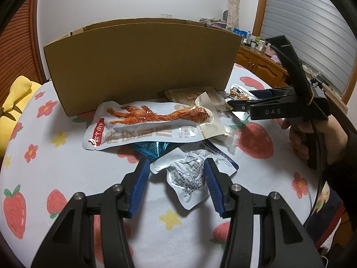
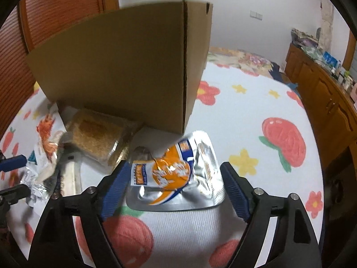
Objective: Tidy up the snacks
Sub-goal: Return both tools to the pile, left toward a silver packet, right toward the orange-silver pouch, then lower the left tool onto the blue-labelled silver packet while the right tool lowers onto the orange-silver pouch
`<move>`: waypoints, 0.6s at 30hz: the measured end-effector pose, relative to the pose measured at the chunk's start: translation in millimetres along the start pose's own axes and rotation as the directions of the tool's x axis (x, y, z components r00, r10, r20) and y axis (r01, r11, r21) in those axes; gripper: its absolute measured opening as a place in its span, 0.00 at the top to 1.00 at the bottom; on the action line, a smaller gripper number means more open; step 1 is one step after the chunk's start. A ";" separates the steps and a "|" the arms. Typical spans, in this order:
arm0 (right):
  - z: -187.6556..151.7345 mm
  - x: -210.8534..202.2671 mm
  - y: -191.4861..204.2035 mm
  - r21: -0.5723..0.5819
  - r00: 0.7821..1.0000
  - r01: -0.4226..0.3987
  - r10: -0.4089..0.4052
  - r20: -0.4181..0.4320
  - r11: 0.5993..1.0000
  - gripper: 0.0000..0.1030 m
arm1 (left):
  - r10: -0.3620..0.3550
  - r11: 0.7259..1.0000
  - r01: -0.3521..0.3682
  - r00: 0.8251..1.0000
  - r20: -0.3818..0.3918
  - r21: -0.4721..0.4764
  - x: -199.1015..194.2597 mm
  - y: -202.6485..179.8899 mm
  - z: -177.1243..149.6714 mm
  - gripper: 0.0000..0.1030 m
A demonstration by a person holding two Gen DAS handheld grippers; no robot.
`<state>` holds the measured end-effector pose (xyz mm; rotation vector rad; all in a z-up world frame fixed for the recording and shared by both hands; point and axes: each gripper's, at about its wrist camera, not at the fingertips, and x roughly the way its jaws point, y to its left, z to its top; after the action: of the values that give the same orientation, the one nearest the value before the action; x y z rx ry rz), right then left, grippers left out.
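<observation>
Tilting downward, right gripper (image 2: 174, 185) gaping around orange foil packet (image 2: 176, 174), left gripper (image 1: 176, 178) part-open over silver packet (image 1: 189, 174).

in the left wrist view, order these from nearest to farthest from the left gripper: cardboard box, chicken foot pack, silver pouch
1. Silver pouch: lies between the left gripper jaws.
2. Chicken foot pack: just beyond, middle of the pile.
3. Cardboard box: standing at the back, behind the pile.
</observation>
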<state>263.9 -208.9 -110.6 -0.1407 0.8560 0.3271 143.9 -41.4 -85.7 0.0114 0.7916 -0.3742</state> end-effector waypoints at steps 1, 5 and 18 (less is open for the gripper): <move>-0.1 -0.2 0.3 -0.003 1.000 0.001 -0.001 -0.001 1.000 0.16 | 0.001 1.000 -0.001 1.000 0.003 0.002 -0.7 -0.7 0.3 0.51; -0.6 1.2 2.8 -0.021 1.000 0.022 -0.023 -0.012 1.000 0.15 | -0.008 1.000 0.008 1.000 0.019 0.016 -5.2 -4.7 2.4 0.51; -9.2 -5.9 6.0 -0.038 1.000 -0.003 0.003 -0.020 0.999 0.24 | -0.045 0.984 0.048 0.999 -0.022 0.169 3.1 -20.4 20.8 0.51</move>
<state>251.7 -206.9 -112.0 -0.1781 0.8700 0.3453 153.5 -64.5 -70.6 0.1563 0.7772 -0.4852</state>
